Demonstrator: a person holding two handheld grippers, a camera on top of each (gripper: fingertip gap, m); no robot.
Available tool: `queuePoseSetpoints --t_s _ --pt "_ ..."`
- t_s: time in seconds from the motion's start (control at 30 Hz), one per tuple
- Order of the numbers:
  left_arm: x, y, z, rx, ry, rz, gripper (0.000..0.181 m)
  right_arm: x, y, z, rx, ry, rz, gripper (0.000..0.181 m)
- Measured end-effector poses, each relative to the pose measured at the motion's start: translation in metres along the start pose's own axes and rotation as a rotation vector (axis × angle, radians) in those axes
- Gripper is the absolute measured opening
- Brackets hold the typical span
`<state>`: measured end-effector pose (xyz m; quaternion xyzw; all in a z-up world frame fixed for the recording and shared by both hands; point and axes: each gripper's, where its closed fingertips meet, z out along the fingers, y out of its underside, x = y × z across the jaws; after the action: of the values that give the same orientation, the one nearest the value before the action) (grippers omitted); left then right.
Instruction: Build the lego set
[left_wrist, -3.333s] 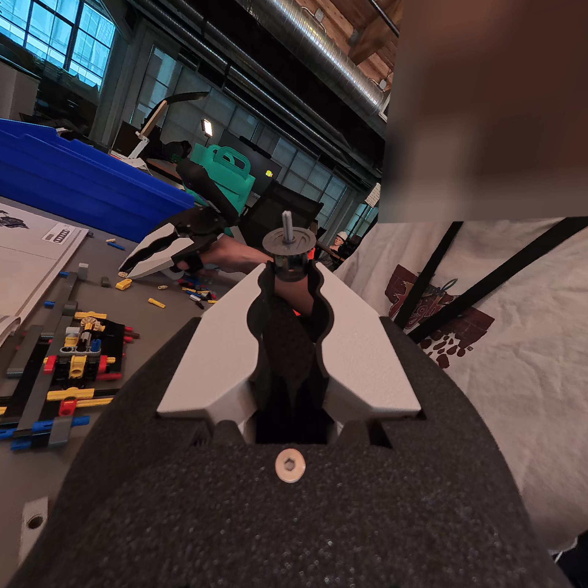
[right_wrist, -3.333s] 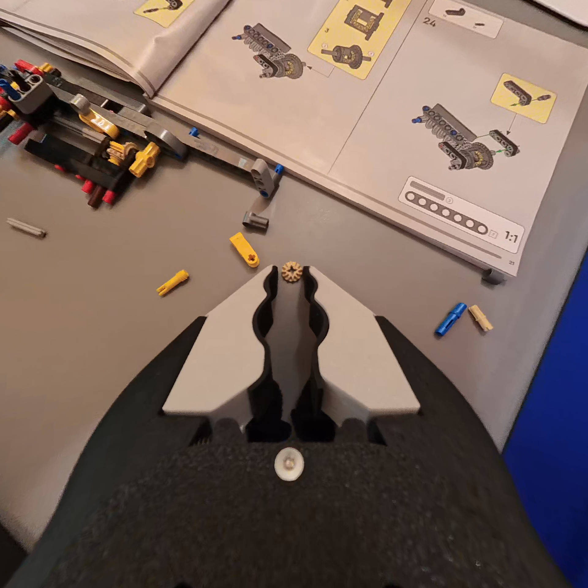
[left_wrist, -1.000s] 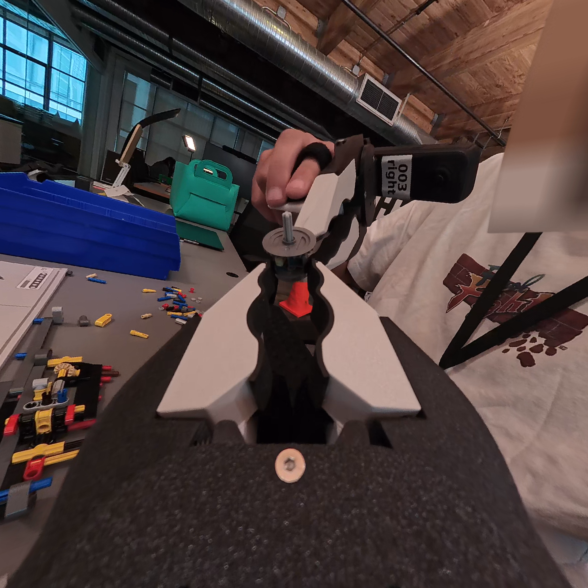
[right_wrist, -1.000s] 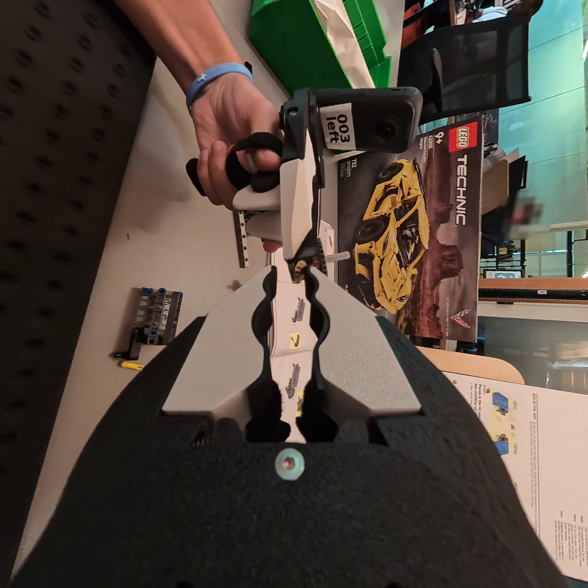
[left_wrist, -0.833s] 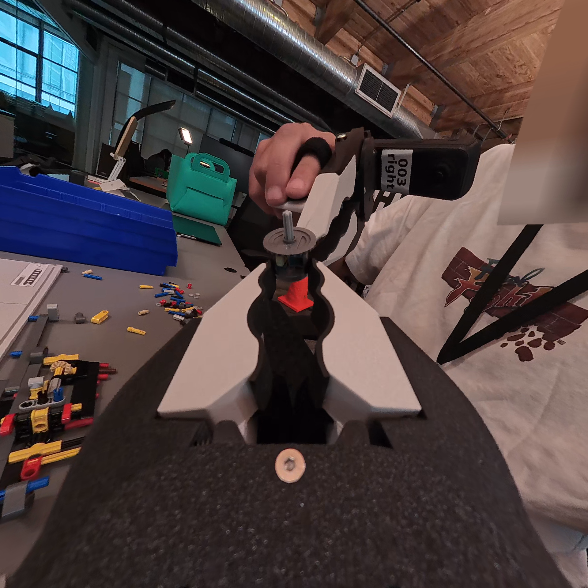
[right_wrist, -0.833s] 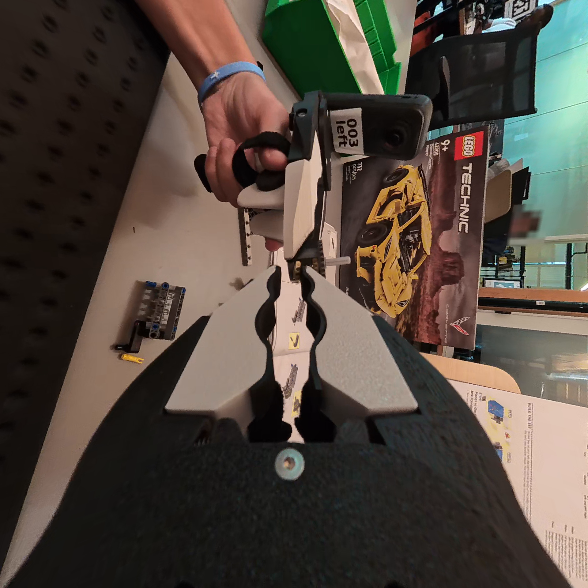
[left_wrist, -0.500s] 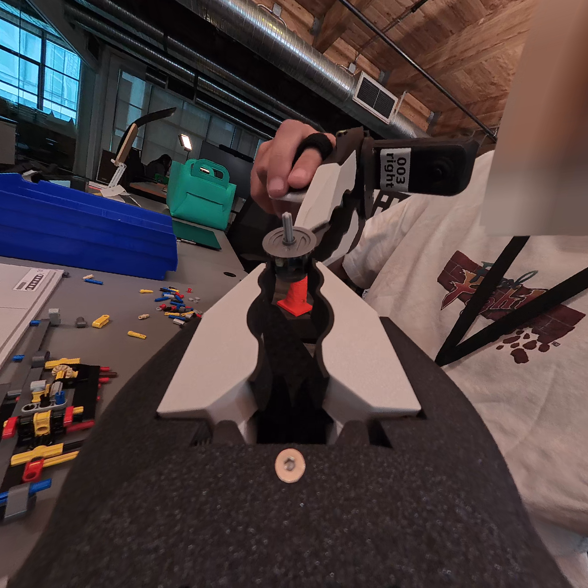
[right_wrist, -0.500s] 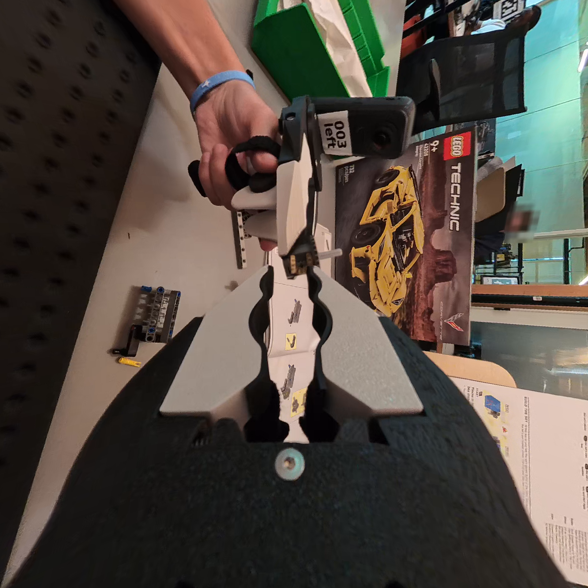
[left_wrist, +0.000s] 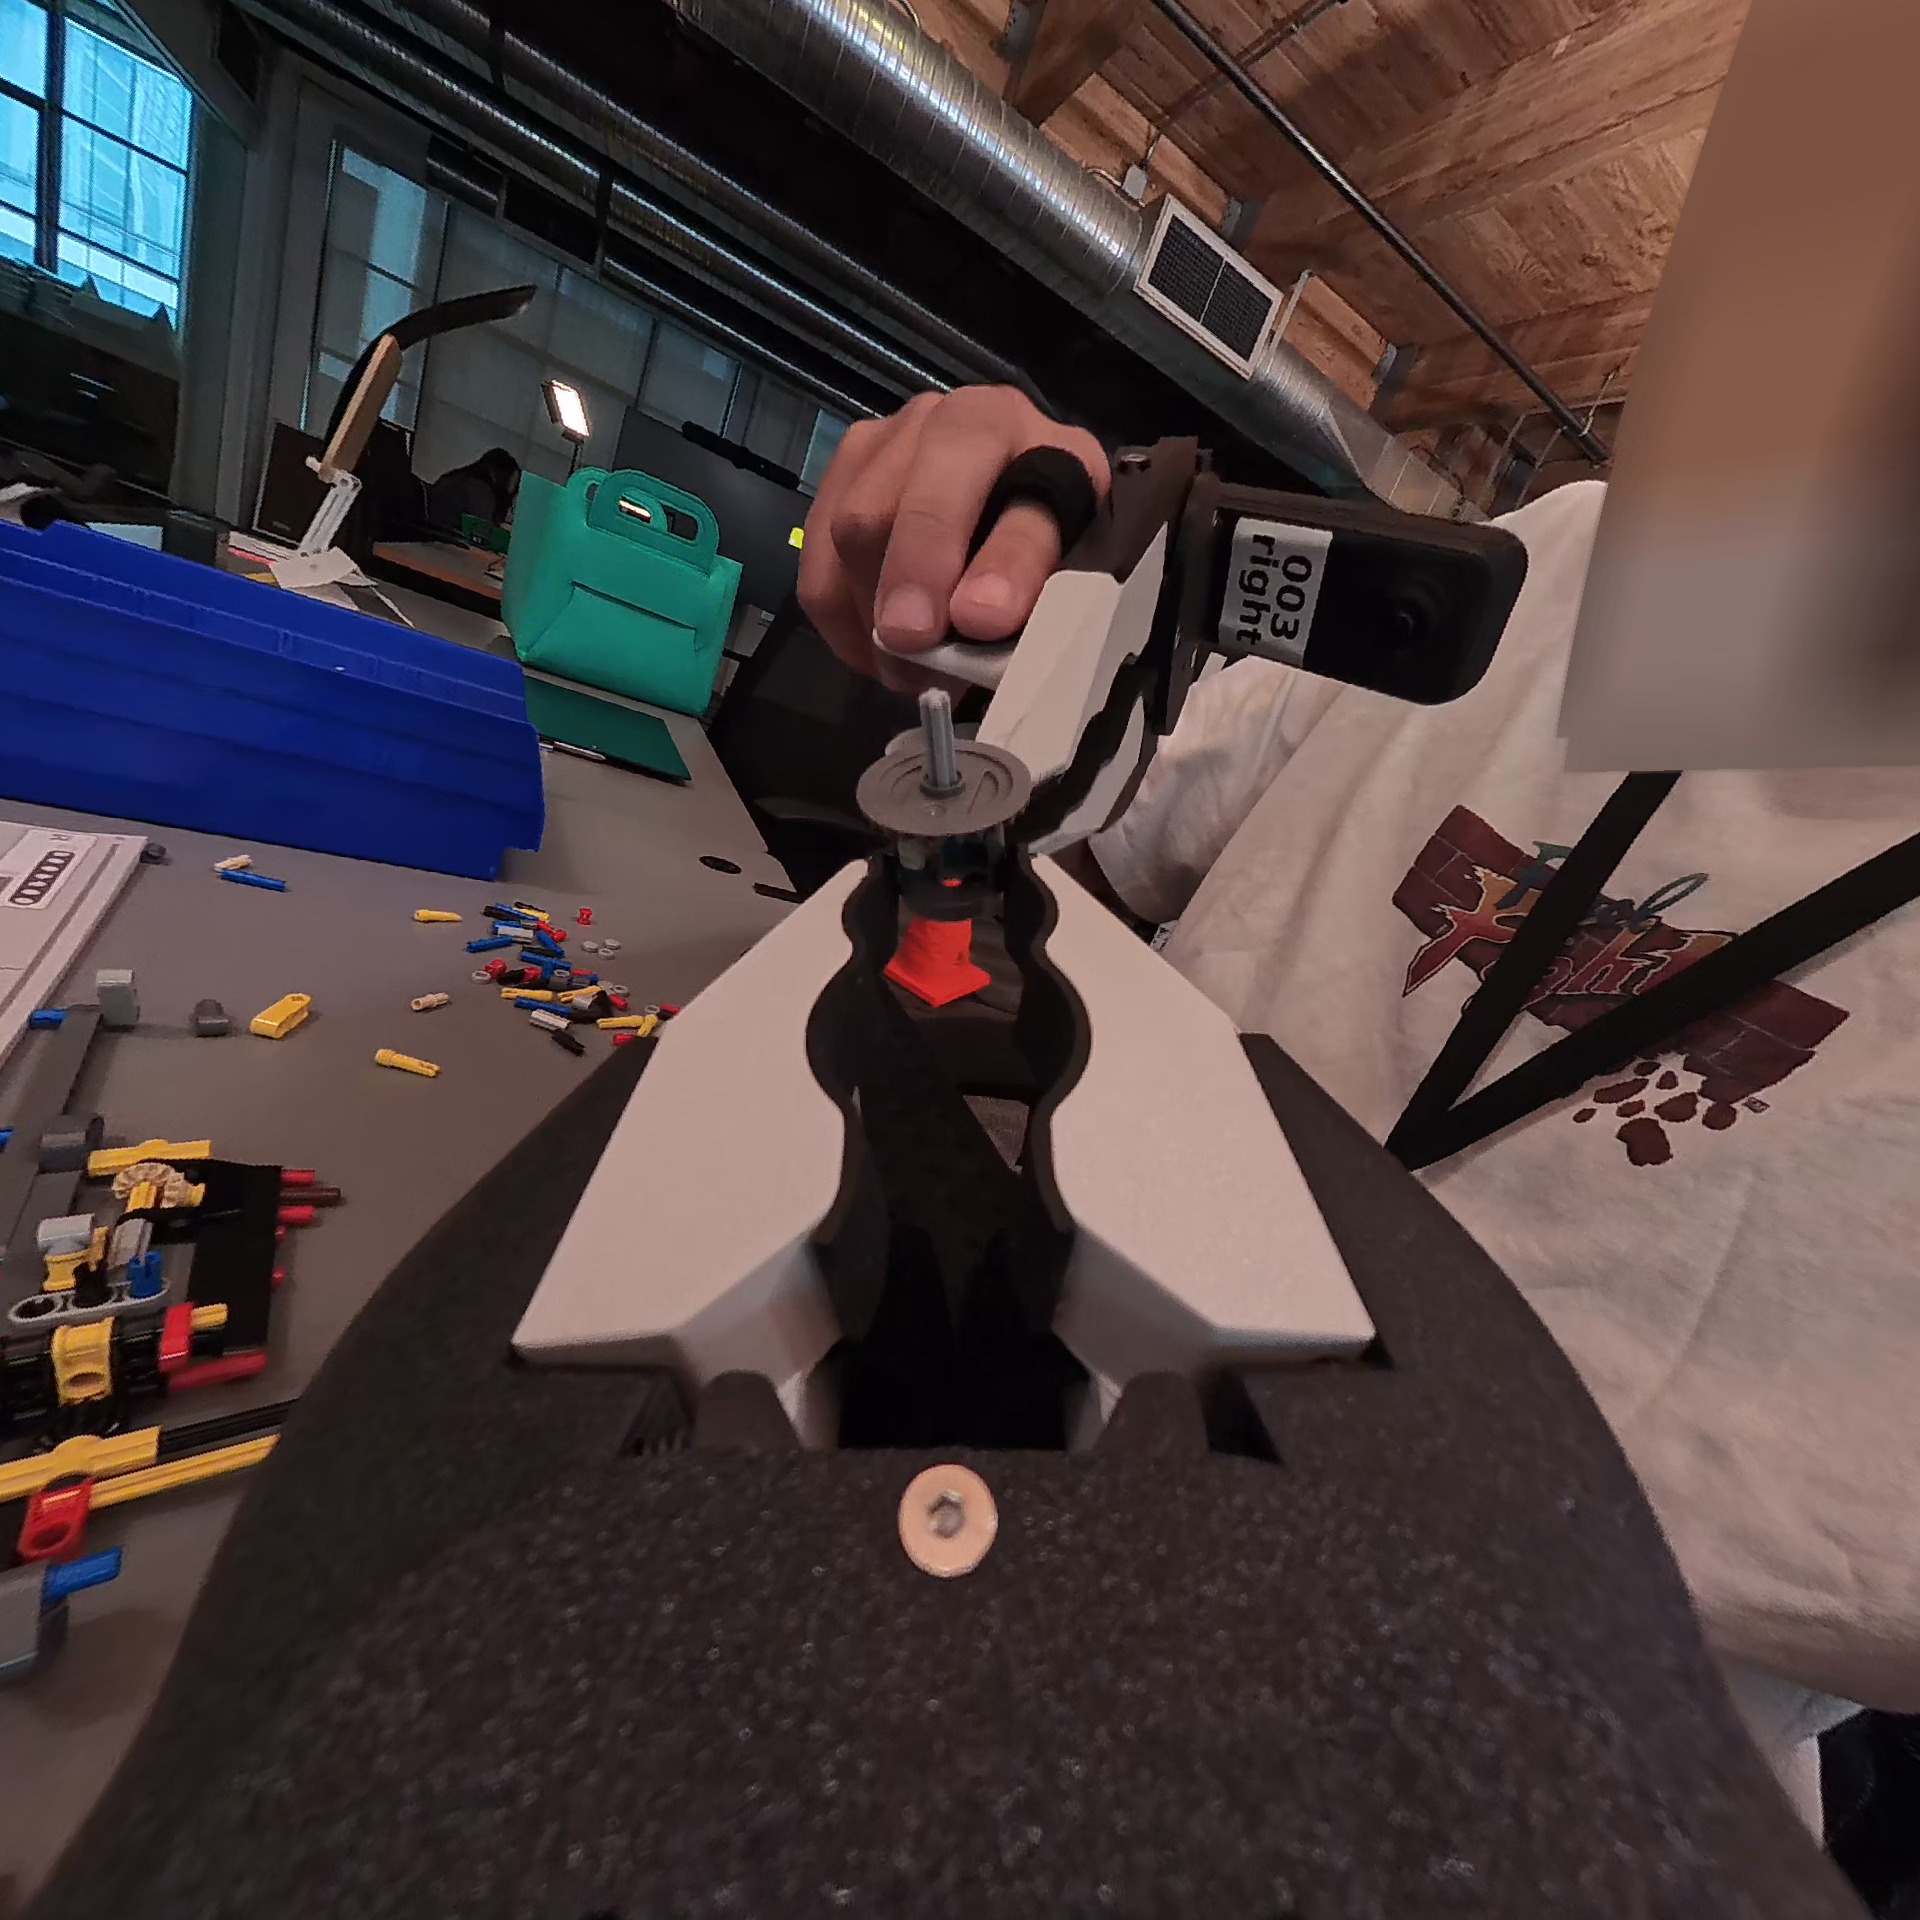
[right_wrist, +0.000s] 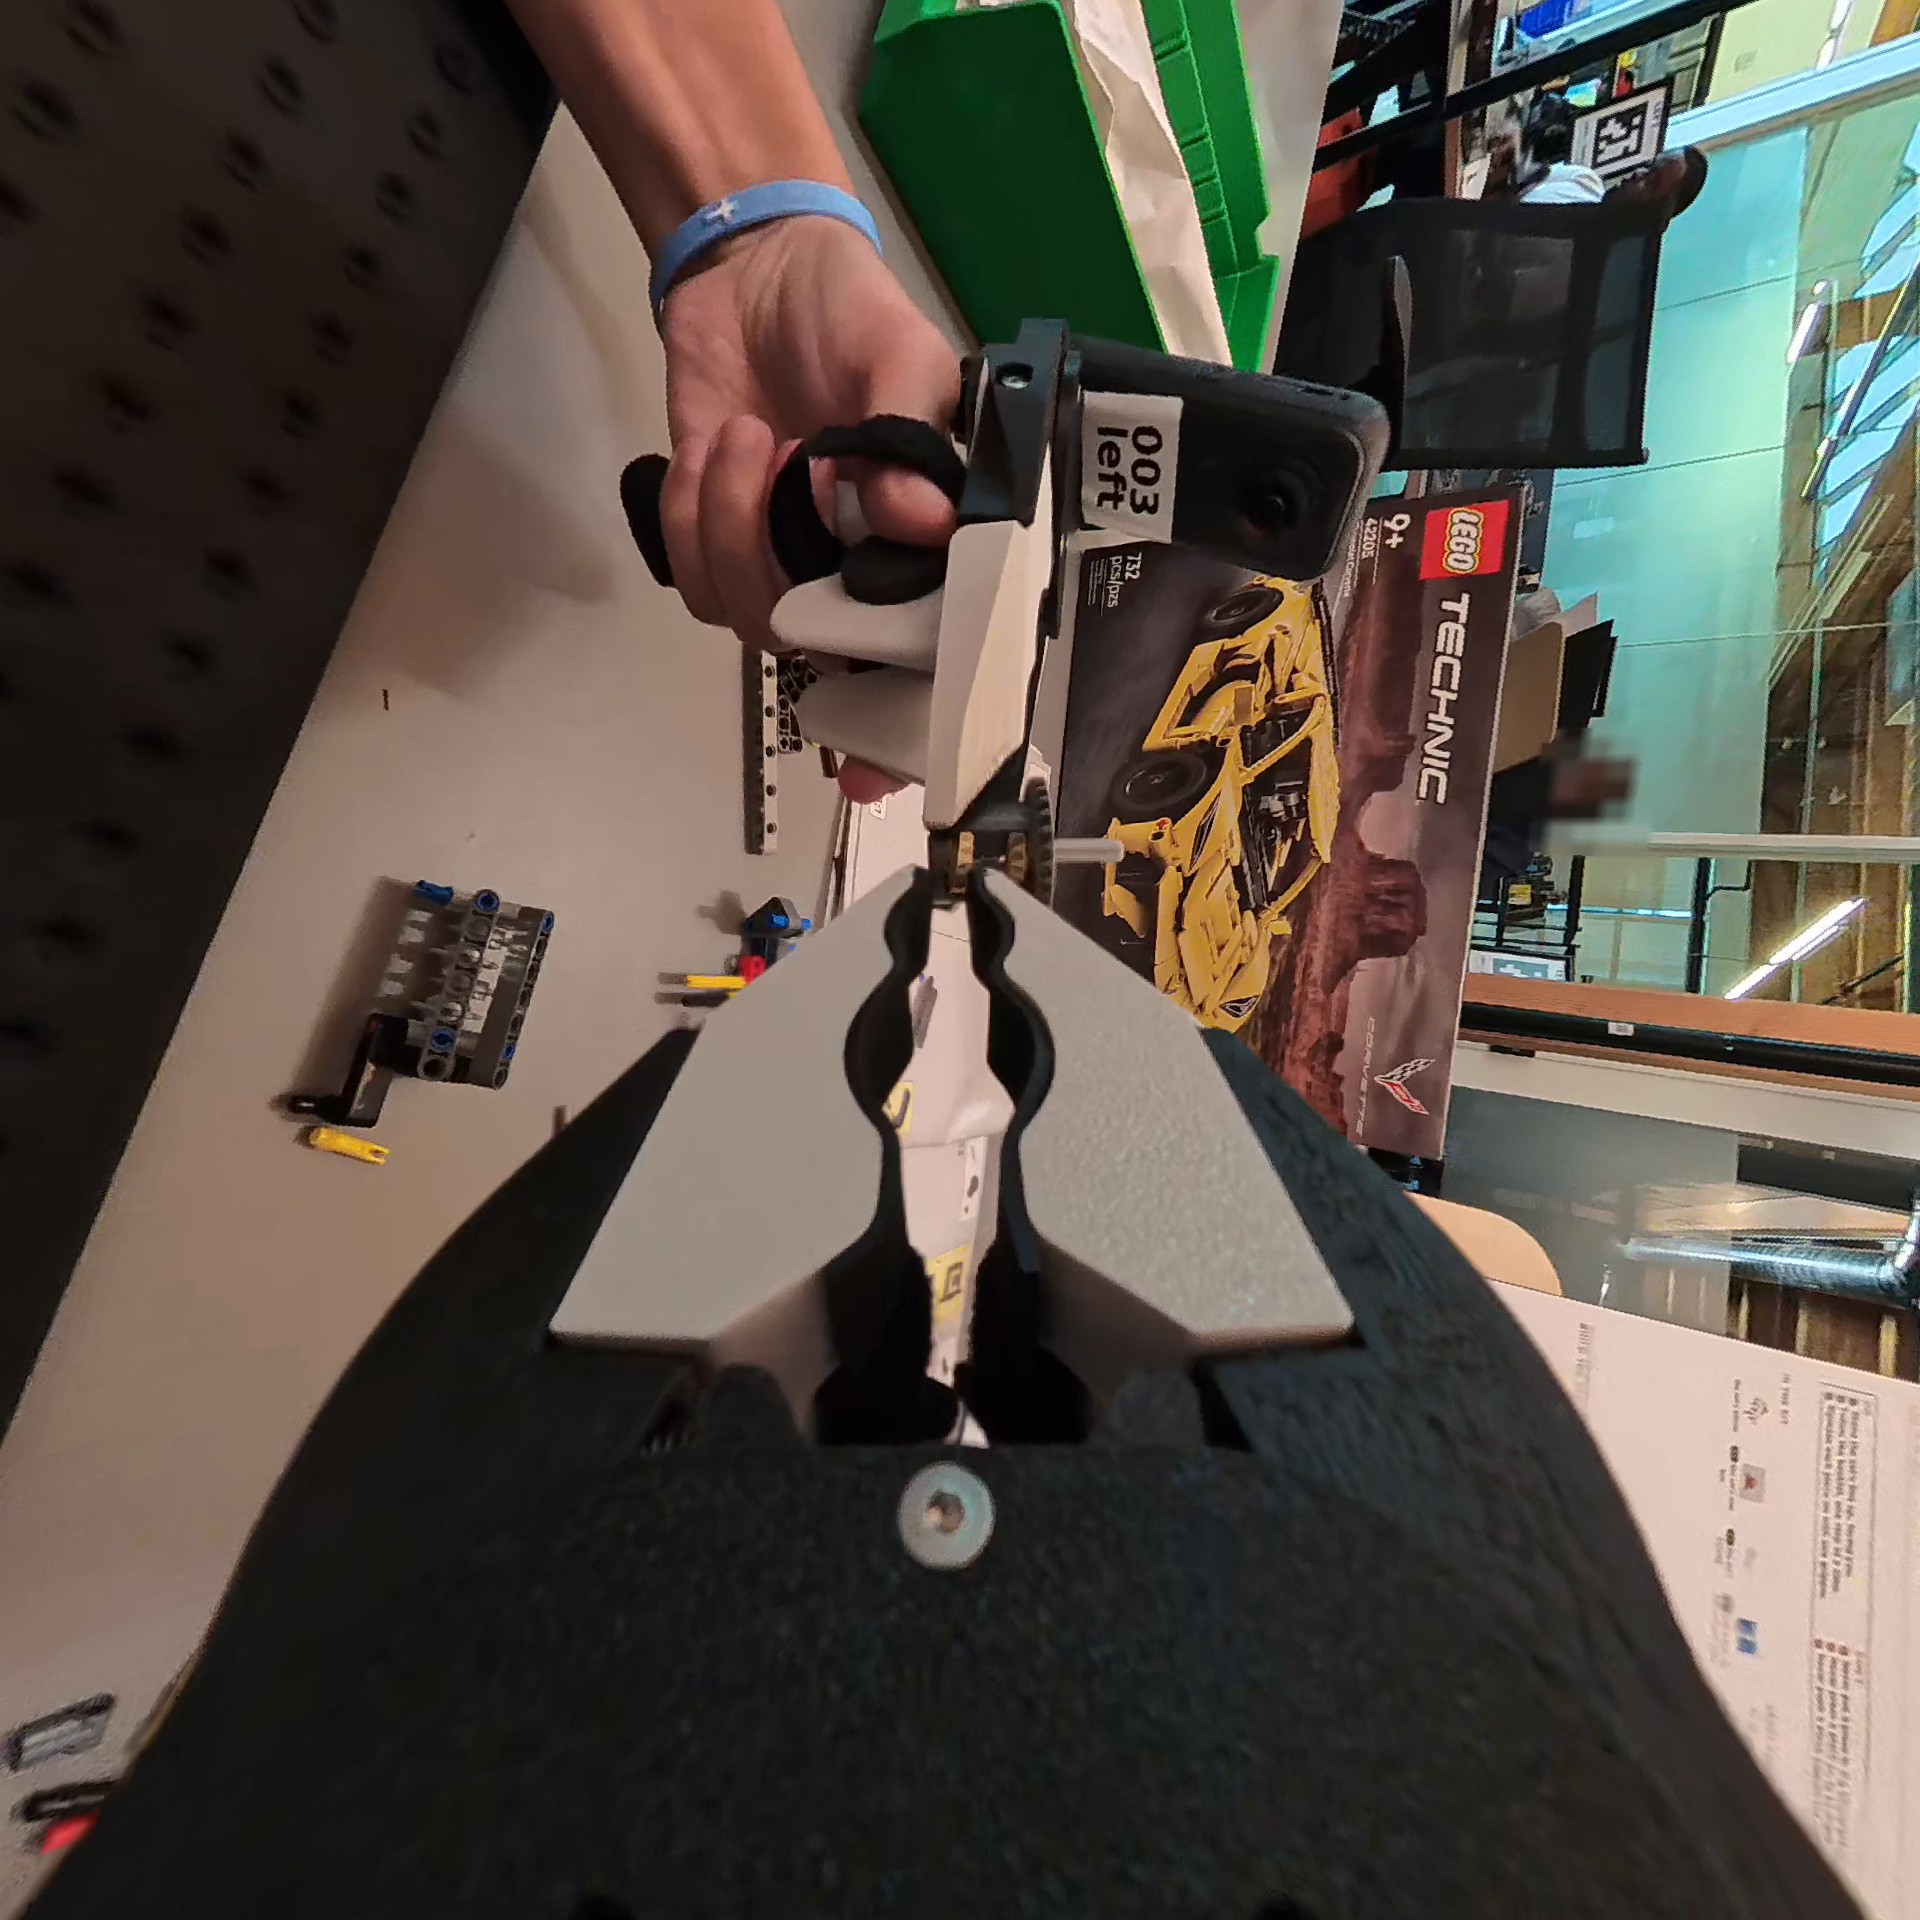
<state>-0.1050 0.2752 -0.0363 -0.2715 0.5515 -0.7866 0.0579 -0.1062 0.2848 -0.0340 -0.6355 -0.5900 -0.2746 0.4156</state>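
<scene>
Above the tabletop (left_wrist: 436, 997), left gripper (left_wrist: 940, 873) pinches the gear assembly (left_wrist: 943, 795), axle upright; right gripper (right_wrist: 948, 883), tips nearly together, meets it sideways.

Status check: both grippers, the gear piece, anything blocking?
Left gripper shut on gear-and-axle assembly, held above table. Right gripper tips at the assembly, grip unclear. Nothing blocking.

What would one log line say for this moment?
left gripper: shut on gear assembly | right gripper: tips at assembly, grip unclear | table: loose parts
</scene>
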Motion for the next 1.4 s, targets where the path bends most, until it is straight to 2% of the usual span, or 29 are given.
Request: queuePoseSetpoints --t_s 0.07,0.2,0.4,0.83,1.13,1.3,1.4 --pt "0.000 -0.001 -0.001 0.002 0.001 -0.003 0.018 0.002 0.000 -0.002 0.000 0.012 -0.030 0.000" --pt "-0.001 -0.001 -0.002 0.002 -0.005 -0.001 0.018 0.001 0.002 -0.003 -0.003 0.001 -0.024 0.001" --pt "0.001 0.002 0.000 -0.012 0.008 0.000 0.018 0.004 -0.004 -0.008 0.089 -0.077 0.165 0.006" --pt "0.012 0.013 0.004 -0.070 0.066 -0.004 0.018 -0.015 -0.012 -0.006 0.176 -0.273 0.258 0.006" --pt "0.007 0.015 0.004 -0.082 0.051 -0.025 0.018 -0.018 -0.007 -0.005 0.103 -0.222 0.127 0.005" --pt "0.008 0.007 0.002 -0.018 0.094 -0.097 0.018 -0.010 -0.004 -0.006 0.090 -0.225 0.191 0.011" --pt "0.009 -0.005 -0.003 0.042 0.112 -0.118 0.018 0.003 -0.006 -0.011 0.136 -0.191 0.254 0.014"
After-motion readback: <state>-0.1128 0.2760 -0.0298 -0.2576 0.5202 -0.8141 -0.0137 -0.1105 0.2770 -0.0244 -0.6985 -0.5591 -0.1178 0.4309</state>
